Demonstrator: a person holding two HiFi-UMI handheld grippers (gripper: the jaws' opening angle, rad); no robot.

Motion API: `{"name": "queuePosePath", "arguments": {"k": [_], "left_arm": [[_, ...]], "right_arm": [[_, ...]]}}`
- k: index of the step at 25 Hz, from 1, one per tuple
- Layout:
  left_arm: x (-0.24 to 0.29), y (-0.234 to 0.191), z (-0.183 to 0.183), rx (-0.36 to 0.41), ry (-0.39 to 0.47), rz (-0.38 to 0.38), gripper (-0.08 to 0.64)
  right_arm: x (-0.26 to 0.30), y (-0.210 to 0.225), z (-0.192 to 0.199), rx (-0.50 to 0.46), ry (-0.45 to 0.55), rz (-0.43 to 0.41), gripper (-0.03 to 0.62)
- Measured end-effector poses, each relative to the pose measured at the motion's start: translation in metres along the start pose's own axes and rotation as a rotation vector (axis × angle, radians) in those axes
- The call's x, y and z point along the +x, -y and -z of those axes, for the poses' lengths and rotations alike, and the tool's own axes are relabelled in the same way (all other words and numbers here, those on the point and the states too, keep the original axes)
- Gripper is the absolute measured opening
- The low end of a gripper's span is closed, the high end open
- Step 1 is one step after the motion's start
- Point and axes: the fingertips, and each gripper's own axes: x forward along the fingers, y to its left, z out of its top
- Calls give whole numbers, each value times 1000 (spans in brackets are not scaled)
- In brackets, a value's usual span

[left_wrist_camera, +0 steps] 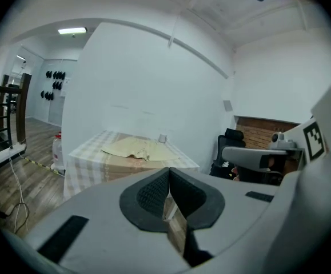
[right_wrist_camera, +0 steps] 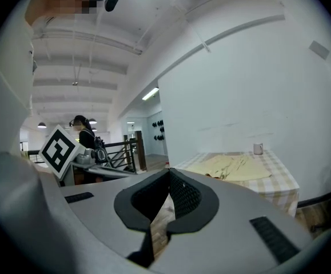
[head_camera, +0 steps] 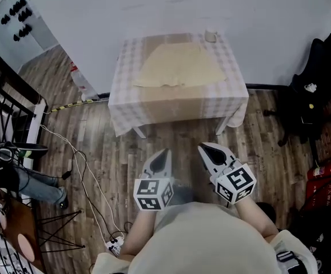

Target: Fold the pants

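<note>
I see both claws well short of the table [head_camera: 176,108], side by side over the wood floor [head_camera: 111,153] in front of it. The left gripper [head_camera: 163,153] has its jaws pressed together at the tips with nothing between them. The right gripper [head_camera: 206,148] is the same, closed and empty.

The pants [head_camera: 179,66] lie spread flat on the table, pale yellow, across the middle and back of its top. The table wears a checked cloth that hangs down its front and sides. A small cup [head_camera: 211,36] stands at the table's far right corner, just beyond the pants.

A white wall [head_camera: 154,7] runs right behind the table. A black chair [head_camera: 314,96] sits to the table's right against that wall. To the table's left, a white cable [head_camera: 79,170] trails over the floor, and farther left a black railing [head_camera: 5,113] stands.
</note>
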Motion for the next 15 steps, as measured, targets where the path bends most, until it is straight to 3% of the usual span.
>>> {"name": "queuePosePath", "arguments": {"k": [15], "left_arm": [[94, -92, -53, 18, -18, 34, 5]], "right_arm": [[123, 53, -26, 2, 5, 50, 0]]}}
